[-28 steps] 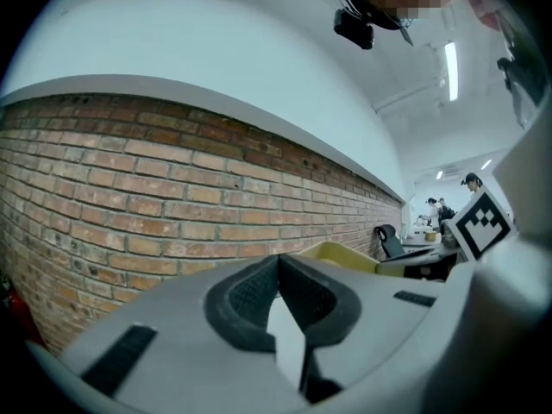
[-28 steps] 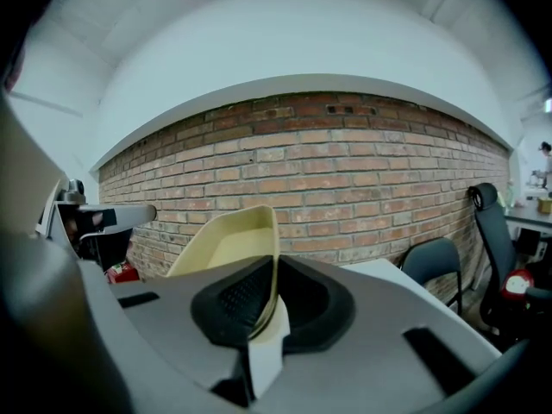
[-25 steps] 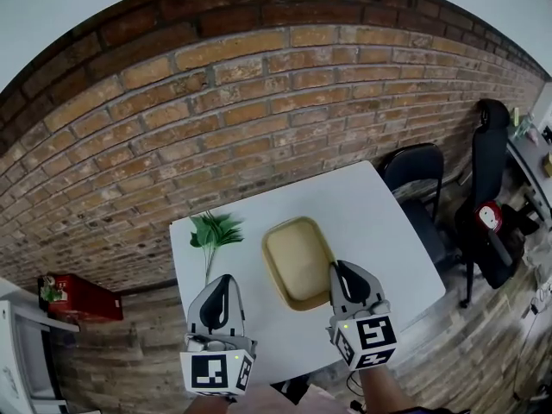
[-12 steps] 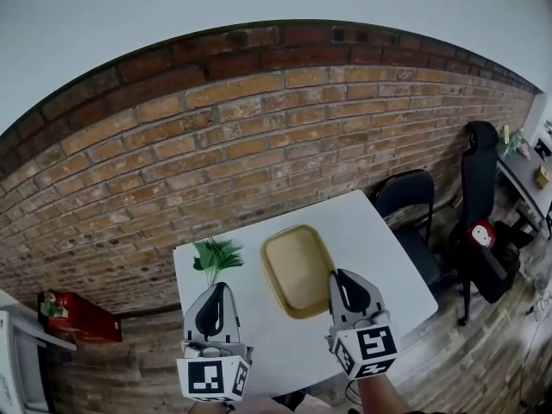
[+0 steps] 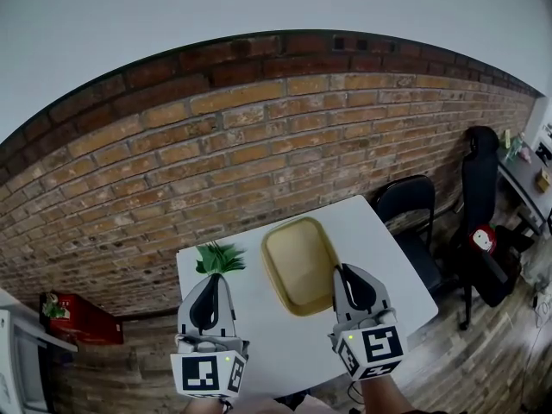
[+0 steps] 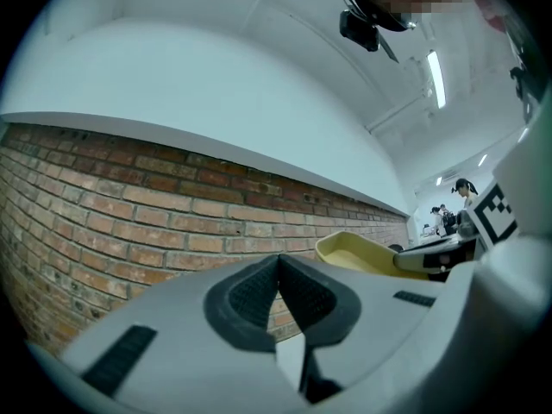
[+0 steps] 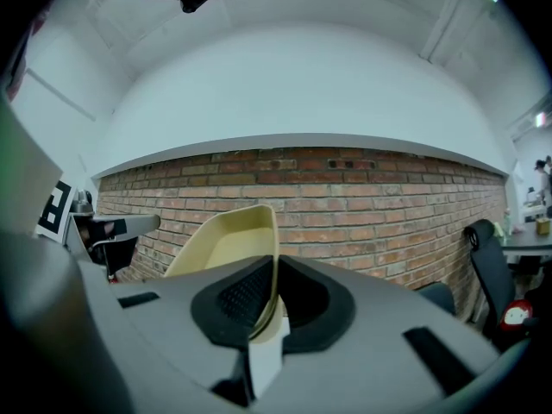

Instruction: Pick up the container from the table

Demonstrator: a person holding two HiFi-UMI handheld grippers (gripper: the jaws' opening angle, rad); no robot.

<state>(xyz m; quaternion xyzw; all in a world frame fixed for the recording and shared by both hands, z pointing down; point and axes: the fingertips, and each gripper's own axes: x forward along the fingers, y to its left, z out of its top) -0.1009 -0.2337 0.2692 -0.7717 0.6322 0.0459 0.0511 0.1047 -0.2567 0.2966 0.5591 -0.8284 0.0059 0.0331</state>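
The container (image 5: 297, 266) is a shallow pale-yellow tray with rounded corners, held above the white table (image 5: 388, 231). My right gripper (image 5: 342, 271) is shut on the tray's right rim. In the right gripper view the rim (image 7: 270, 257) runs between the pads of that gripper (image 7: 274, 270), and the tray (image 7: 226, 244) stands out to the left against the brick wall. My left gripper (image 5: 213, 279) hangs left of the tray, apart from it, shut with nothing in it. In the left gripper view its pads (image 6: 278, 270) meet, and the tray (image 6: 362, 253) shows to the right.
A small green plant (image 5: 220, 256) sits on the table's left part, just beyond the left gripper. A brick wall (image 5: 259, 145) runs behind the table. Two dark chairs (image 5: 414, 201) (image 5: 479, 175) stand to the right, and a red box (image 5: 73, 319) lies on the floor at left.
Both grippers have risen side by side. The tray has come up with the right gripper, and the table now looks lower and smaller beneath them.
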